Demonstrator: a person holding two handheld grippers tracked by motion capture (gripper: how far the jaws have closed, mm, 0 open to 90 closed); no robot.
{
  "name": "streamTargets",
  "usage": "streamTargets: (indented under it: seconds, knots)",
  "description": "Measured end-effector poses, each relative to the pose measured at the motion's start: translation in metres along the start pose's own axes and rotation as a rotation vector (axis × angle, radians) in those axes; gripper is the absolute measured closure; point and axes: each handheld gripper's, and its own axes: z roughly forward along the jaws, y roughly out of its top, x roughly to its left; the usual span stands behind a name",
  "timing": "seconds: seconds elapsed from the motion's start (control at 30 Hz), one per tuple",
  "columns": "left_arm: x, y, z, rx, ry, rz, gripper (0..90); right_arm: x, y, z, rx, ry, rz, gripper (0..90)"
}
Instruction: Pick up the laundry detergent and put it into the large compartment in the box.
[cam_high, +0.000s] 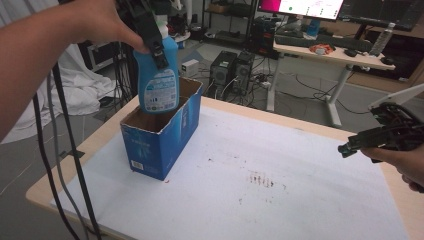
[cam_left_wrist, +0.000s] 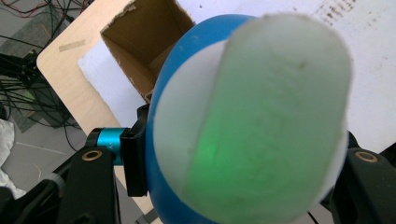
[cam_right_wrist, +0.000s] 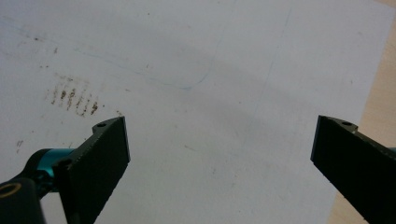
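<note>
Two grippers: black, one per hand.
Left gripper (cam_high: 156, 50): squeezes blue plastic bottle (cam_high: 157, 80) over open blue cardboard box (cam_high: 162, 130).
Right gripper (cam_right_wrist: 219, 154): wide open, holds nothing.

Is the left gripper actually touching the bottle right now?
Touching. In the left gripper view the left gripper's jaws press against both sides of the blue bottle; the high view shows it held above the box.
</note>
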Motion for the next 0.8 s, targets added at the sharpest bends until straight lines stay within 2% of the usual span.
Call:
streamTargets:
  seconds: [0.3, 0.8]
  knots:
    - [0.006, -0.011, 0.012, -0.007, -0.022, -0.014, 36.8, 0.000, 0.000, -0.001, 0.003, -0.003, 0.002, 3.6]
    - [0.005, -0.026, 0.056, 0.022, -0.063, -0.005, 36.8, 0.003, -0.001, -0.004, -0.005, 0.002, -0.008, 3.6]
